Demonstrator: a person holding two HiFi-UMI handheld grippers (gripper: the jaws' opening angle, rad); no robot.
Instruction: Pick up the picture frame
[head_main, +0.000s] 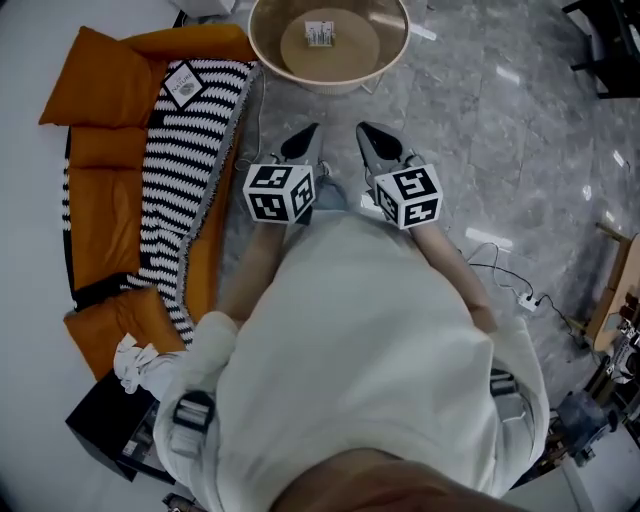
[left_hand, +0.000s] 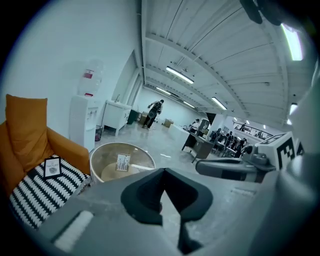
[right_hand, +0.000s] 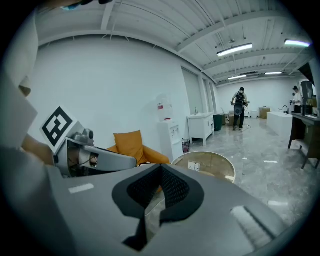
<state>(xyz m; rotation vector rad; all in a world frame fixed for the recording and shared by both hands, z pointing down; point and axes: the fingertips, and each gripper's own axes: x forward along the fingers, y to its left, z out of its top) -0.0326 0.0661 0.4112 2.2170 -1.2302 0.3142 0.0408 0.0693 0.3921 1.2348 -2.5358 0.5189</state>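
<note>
- Grey marbled floor (head_main: 500, 130) spreads through a big open room, with an orange sofa (head_main: 100, 90) along the white wall on the left and a round glass-topped table (head_main: 262, 45) straight ahead.
- Both forearms reach forward from a white-shirted body, side by side, and the marker cubes sit level with each other.
- Left gripper (head_main: 303, 140) points at the table and tilts slightly down. Its jaws are pressed together with nothing between them, as its own view confirms (left_hand: 161, 176).
- Right gripper (head_main: 372, 138) runs parallel just beside it, its jaws likewise closed on nothing (right_hand: 160, 172).
- Picture frame (head_main: 185, 85) sits on a black-and-white striped blanket (head_main: 190, 160) draped over the sofa seat, ahead and to the left of the left gripper and well apart from it.
- It has a dark border around a white face with small print, and from above it is turned corner-up like a diamond. It may be propped rather than flat, but that is hard to tell (left_hand: 52, 167).
- Small white card (head_main: 320, 33) stands on the table's lower shelf.
</note>
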